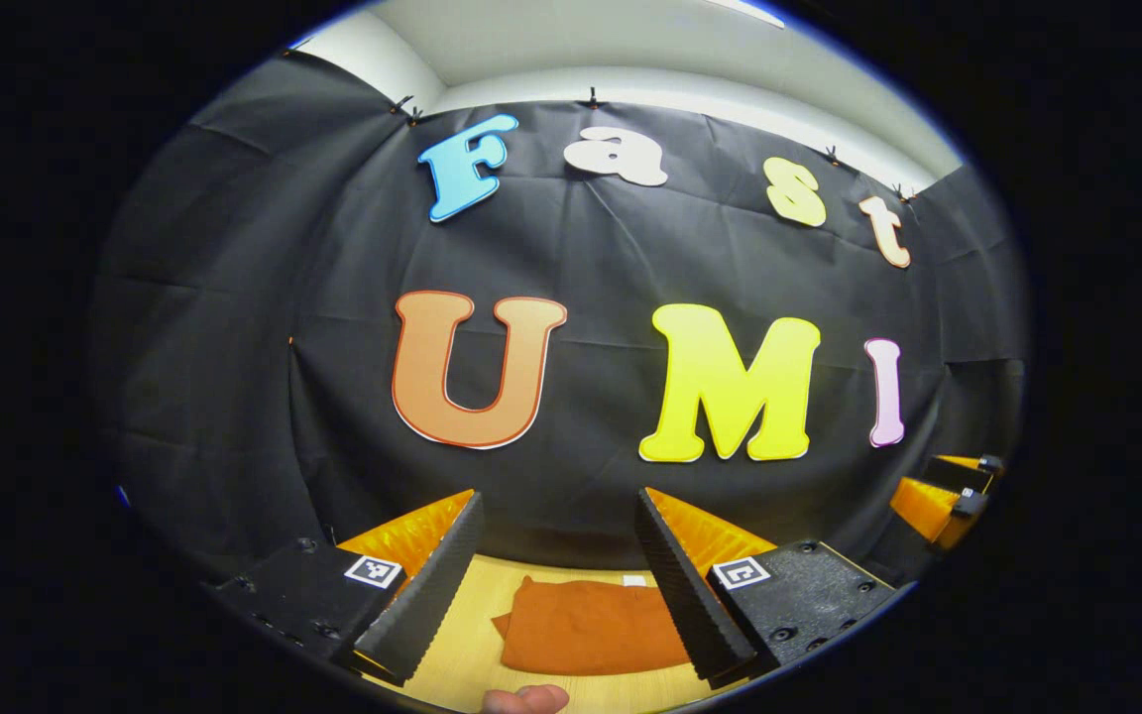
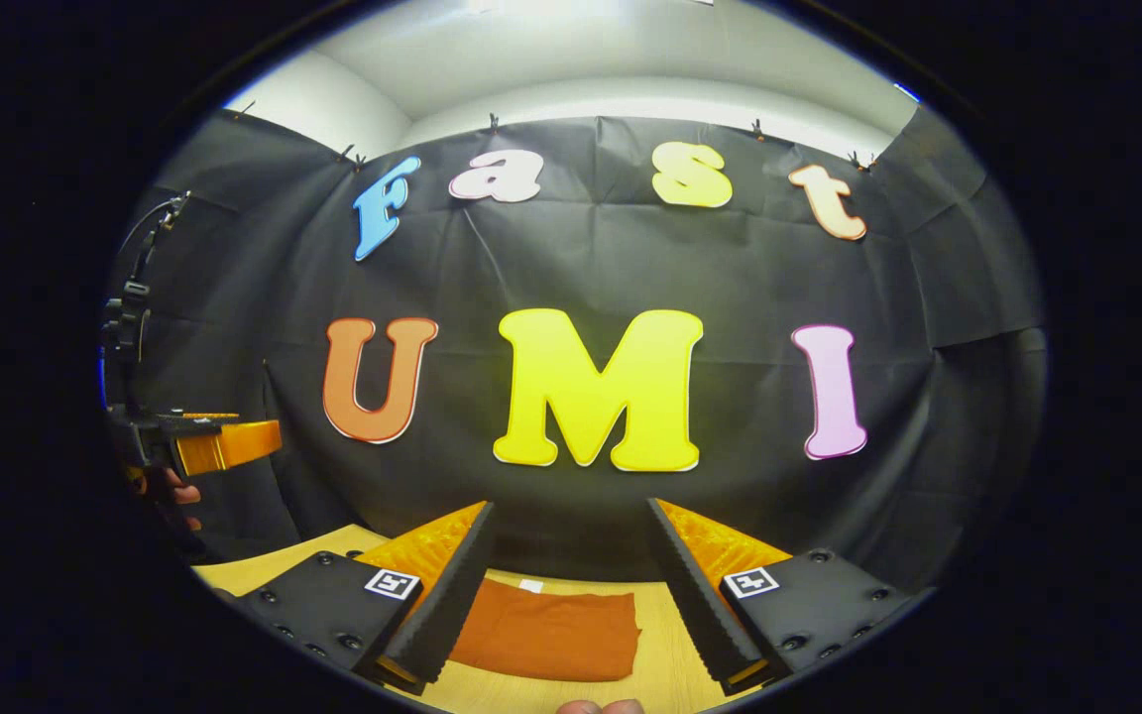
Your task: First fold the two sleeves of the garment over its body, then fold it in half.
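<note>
At the bottom of each view a gripper spreads wide and holds nothing: the left gripper, the right gripper. Just beyond, low centre, the orange garment lies folded compactly on the wooden table. It looks soft, light and floppy, best pinched at an edge or corner.

The folded rust-orange cloth garment in the left gripper view has its right edge, toward 3 o'clock, hidden behind the left gripper's own right finger. In the right gripper view its left edge, toward 9 o'clock, sits behind the right gripper's left finger. Sleeves cannot be made out in either view. The pale wooden tabletop is cut off at 6 o'clock. The small white tag at the garment's far edge is too small to tell.
</note>
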`<state>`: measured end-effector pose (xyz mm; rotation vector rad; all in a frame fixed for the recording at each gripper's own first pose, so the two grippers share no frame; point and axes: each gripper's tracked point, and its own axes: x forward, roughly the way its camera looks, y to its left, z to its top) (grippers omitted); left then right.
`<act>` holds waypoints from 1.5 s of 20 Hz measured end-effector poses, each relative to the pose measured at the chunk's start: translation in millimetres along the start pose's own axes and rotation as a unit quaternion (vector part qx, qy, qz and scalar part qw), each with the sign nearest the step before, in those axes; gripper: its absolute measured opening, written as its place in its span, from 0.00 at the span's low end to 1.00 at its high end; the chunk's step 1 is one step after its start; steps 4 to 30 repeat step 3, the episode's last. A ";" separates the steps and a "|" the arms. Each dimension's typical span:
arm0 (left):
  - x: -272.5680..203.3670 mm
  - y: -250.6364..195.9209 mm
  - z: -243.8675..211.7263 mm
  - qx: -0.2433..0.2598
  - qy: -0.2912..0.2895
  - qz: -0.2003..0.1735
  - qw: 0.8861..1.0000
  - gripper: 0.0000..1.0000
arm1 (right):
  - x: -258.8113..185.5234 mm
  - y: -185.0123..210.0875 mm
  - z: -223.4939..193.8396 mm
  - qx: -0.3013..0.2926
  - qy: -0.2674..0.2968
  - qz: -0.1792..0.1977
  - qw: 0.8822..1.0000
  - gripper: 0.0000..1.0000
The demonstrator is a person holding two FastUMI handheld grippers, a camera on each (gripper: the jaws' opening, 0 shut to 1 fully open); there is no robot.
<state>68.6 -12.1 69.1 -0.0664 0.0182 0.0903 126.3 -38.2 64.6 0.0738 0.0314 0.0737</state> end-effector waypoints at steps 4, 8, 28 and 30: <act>-20.8 -9.6 -13.2 0.016 0.001 -0.006 1.000 0.87 | -18.2 -4.2 -4.7 0.007 -0.009 -0.016 1.000 0.95; -20.8 -9.6 -13.2 0.016 0.001 -0.006 1.000 0.87 | -18.2 -4.2 -4.7 0.007 -0.009 -0.016 1.000 0.95; -20.8 -9.6 -13.2 0.016 0.001 -0.006 1.000 0.87 | -18.2 -4.2 -4.7 0.007 -0.009 -0.016 1.000 0.95; -20.8 -9.6 -13.2 0.016 0.001 -0.006 1.000 0.87 | -18.2 -4.2 -4.7 0.007 -0.009 -0.016 1.000 0.95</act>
